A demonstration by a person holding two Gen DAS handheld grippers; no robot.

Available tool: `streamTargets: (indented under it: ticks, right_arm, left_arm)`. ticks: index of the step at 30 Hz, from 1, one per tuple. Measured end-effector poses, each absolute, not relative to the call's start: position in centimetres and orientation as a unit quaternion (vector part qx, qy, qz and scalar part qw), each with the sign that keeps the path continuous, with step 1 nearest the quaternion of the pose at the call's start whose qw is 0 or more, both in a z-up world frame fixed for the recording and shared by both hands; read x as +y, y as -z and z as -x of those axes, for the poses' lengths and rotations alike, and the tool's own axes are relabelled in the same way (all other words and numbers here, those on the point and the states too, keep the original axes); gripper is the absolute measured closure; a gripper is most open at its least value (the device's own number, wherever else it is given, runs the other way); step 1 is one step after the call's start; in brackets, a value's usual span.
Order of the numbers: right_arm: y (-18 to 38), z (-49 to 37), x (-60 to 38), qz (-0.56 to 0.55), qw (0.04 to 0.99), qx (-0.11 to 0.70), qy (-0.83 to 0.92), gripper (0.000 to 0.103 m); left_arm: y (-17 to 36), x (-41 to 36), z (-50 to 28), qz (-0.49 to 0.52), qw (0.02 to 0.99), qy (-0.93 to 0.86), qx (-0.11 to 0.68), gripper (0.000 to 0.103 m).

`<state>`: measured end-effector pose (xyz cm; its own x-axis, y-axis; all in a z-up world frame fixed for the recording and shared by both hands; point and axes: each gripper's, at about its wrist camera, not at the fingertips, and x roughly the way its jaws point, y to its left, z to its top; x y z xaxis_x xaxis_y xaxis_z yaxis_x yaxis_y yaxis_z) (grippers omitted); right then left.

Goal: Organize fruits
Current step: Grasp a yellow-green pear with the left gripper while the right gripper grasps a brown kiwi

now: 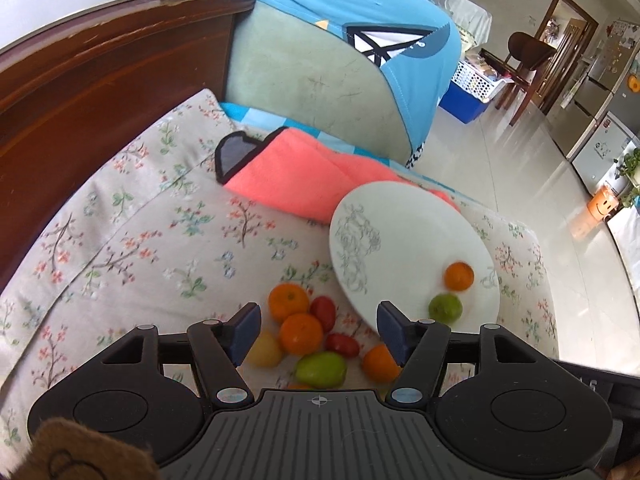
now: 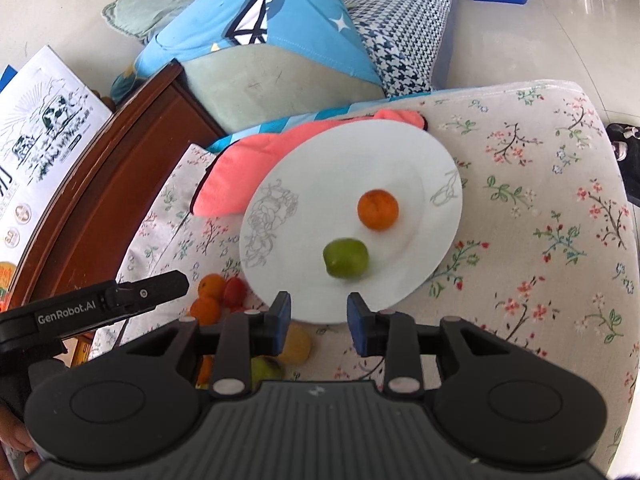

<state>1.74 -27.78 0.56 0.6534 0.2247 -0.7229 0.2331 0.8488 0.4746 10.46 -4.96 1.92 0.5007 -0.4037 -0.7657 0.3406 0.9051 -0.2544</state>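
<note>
- The white plate [image 2: 360,184] is seen resting on the floral cushion [image 2: 540,208], its far edge lying over a pink cloth [image 2: 240,160].
- Two fruits are already on the plate: an orange [image 2: 378,209] and a green fruit [image 2: 346,258], near each other but apart.
- The remaining fruits lie in a loose cluster on the cushion just beside the plate's near-left edge: two oranges [image 1: 301,332], a red fruit [image 1: 323,312], a second red fruit [image 1: 341,345], a yellow fruit [image 1: 265,349], a green one [image 1: 321,369] and a third orange [image 1: 380,362].
- The left gripper [image 1: 317,330] is held directly above this cluster, its jaws standing about half apart with nothing gripped between them (the fruits are seen through the gap, lower down).
- The right gripper [image 2: 319,320] is poised over the plate's near rim, jaws narrowly parted and empty.
- The cluster is judged nearer to the left gripper, lying straight ahead of and below its fingers; a short descent would be called for.
- The fruits are round, so no long axis needs matching, though a neighbour could be nudged.
</note>
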Motion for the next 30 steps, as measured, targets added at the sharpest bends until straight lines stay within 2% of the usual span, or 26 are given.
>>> streamTargets:
  ticks: [13,27,30]
  right_arm:
    - [0.3,-0.6,-27.0,-0.298,0.854,0.426,0.012,0.070]
    - [1.5,-2.2,-26.2,-0.326,0.838,0.437,0.016,0.070]
    - [1.7,-2.6,-25.8,-0.323,0.838,0.440,0.017,0.067]
  left_arm:
    - [0.6,-3.1,-6.8,0.006,0.848,0.226,0.479,0.039]
    - [2.5,-5.3,-5.1,-0.037,0.836,0.252,0.485,0.039]
    - [2.8,-5.5,-5.2,-0.040,0.838,0.251,0.484,0.041]
